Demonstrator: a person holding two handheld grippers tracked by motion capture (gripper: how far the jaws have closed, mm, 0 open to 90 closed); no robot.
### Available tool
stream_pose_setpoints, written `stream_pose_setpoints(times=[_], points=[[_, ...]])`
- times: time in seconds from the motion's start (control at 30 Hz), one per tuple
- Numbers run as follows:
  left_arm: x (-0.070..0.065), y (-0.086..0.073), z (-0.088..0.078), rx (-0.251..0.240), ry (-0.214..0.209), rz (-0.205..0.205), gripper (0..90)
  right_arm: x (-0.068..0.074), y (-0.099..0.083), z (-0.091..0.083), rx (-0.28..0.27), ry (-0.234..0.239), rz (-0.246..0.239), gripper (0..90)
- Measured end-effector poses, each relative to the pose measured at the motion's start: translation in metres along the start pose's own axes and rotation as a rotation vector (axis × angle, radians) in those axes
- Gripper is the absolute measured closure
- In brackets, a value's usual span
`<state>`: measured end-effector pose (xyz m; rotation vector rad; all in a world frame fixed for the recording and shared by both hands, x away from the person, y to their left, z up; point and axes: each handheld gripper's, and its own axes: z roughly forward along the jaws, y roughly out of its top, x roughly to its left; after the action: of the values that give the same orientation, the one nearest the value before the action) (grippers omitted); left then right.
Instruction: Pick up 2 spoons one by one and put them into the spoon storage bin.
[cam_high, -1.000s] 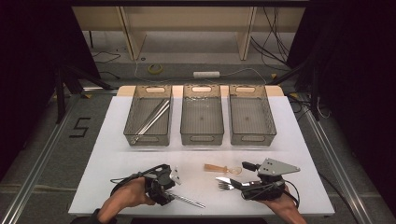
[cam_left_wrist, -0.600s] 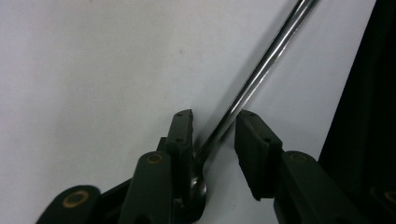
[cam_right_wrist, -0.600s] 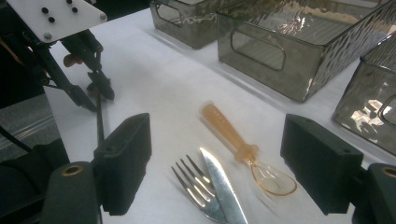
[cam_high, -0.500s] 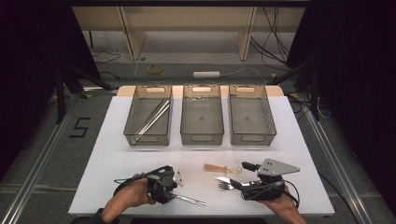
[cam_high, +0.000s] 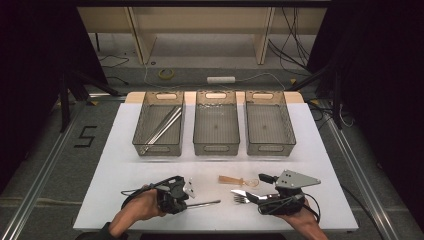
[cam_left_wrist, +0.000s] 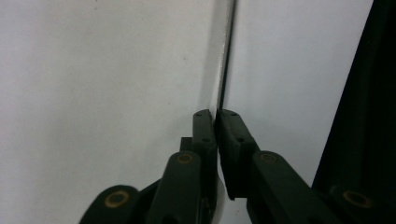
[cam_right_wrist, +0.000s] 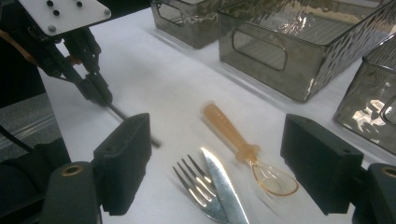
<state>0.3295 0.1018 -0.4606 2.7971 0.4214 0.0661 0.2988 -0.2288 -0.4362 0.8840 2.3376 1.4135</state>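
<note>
- White table (cam_high: 125, 150) is seen from the high view; a metal rod (cam_high: 202, 203) lies near its front edge, pinched at one end by the left gripper (cam_high: 184, 205), whose jaws have just been closing.
- Left gripper view: jaws are pressed onto the rod (cam_left_wrist: 224, 70).
- Right gripper view: the right gripper (cam_right_wrist: 233, 172) is spread wide above a fork (cam_right_wrist: 198, 189), knife (cam_right_wrist: 224, 186) and spoon (cam_right_wrist: 252, 156).

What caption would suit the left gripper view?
Left hand-held gripper pinching a thin metal rod over the white table.

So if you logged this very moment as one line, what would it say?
left gripper: just closed on metal rod, flat on table | right gripper: open over fork, knife, spoon
</note>
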Motion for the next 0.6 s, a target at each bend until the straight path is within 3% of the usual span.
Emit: stream_pose_setpoints(times=[0.23, 0.6], points=[[0.0019, -0.0010, -0.0002, -0.005, 0.007, -0.020, 88.9, 0.0001, 0.0001, 0.0003, -0.001, 0.001, -0.002, 25.6], [0.0059, -0.0028, -0.0055, -0.052, 0.003, -0.080, 89.2, 0.0000, 0.0002, -0.0001, -0.001, 0.002, 0.001, 25.6]])
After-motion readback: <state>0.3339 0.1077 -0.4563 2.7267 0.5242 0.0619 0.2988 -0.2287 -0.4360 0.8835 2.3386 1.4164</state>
